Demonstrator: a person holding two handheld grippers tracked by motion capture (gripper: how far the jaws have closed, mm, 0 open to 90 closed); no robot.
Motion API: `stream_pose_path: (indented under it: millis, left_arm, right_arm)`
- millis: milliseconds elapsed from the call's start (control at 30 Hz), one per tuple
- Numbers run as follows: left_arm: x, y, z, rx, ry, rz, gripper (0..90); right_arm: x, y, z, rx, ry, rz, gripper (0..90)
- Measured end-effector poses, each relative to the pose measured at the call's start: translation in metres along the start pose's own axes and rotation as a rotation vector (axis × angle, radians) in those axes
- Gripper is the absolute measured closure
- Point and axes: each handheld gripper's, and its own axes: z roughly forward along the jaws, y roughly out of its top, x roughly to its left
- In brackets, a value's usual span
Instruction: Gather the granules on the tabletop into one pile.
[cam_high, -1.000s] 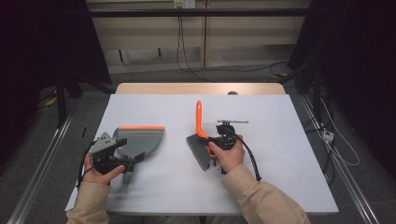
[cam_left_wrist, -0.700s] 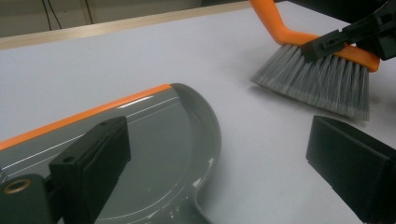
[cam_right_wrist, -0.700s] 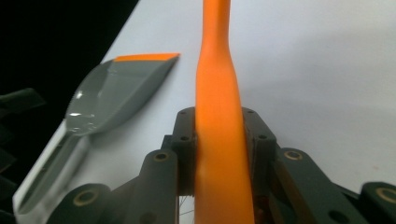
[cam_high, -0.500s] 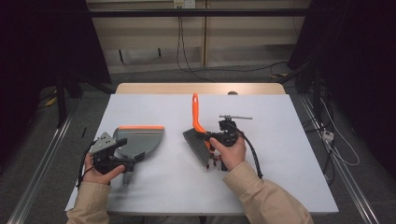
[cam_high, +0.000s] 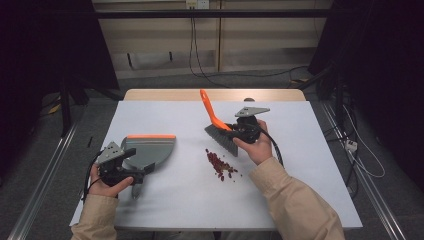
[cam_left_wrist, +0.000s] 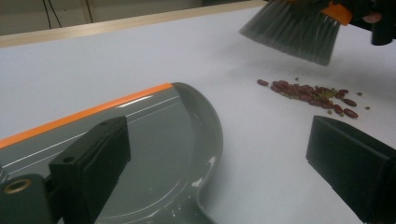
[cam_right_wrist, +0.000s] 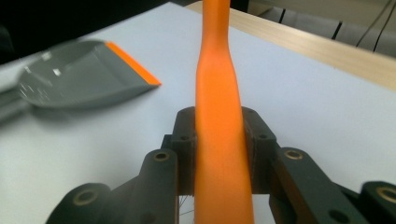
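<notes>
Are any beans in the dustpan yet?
No, the dustpan is bare; the beans lie on the table beside it.

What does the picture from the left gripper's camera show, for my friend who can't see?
A grey dustpan with an orange front edge lies on the white table, between the left gripper's two black jaws, which stand wide apart. Farther off, a small line of red beans lies on the table, and a grey brush hangs just above them.

The black two-jaw claw is clamped on a smooth orange plastic brush handle rising up the middle, while a grey plastic dustpan with an orange lip lies off left on the pale worktop.
</notes>
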Motion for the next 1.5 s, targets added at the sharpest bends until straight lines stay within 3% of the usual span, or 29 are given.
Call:
stream_pose_path:
  millis: [167,267,400,600,700,867,1100,1500]
  left_arm:
    - [0.002,-0.001,0.000,0.002,0.003,-0.004,6.4]
    - [0.003,-0.001,-0.001,0.001,0.004,-0.008,6.4]
    - [0.003,-0.002,0.000,0.004,0.005,-0.011,6.3]
    - [0.003,-0.002,0.000,0.006,0.007,-0.007,6.4]
    - [0.003,-0.002,0.000,0.007,0.007,-0.006,6.3]
    - [0.002,-0.002,-0.001,0.007,0.007,-0.002,6.3]
    - [0.002,-0.002,-0.001,0.006,0.010,-0.001,6.4]
    - [0.000,0.000,-0.001,0.002,0.009,0.008,6.4]
  right_arm:
    - [-0.003,0.000,0.017,0.022,0.028,-0.187,71.1]
    - [-0.002,0.000,0.025,0.022,0.045,-0.263,71.1]
    - [0.000,-0.002,0.034,0.076,0.059,-0.404,71.1]
    - [0.013,-0.004,0.034,0.120,0.160,-0.494,71.2]
    - [0.017,-0.004,0.032,0.152,0.173,-0.519,71.1]
    - [0.020,-0.006,0.025,0.180,0.200,-0.510,71.0]
    - [0.029,-0.012,0.011,0.211,0.217,-0.533,70.7]
    - [0.034,-0.019,-0.007,0.223,0.212,-0.499,70.8]
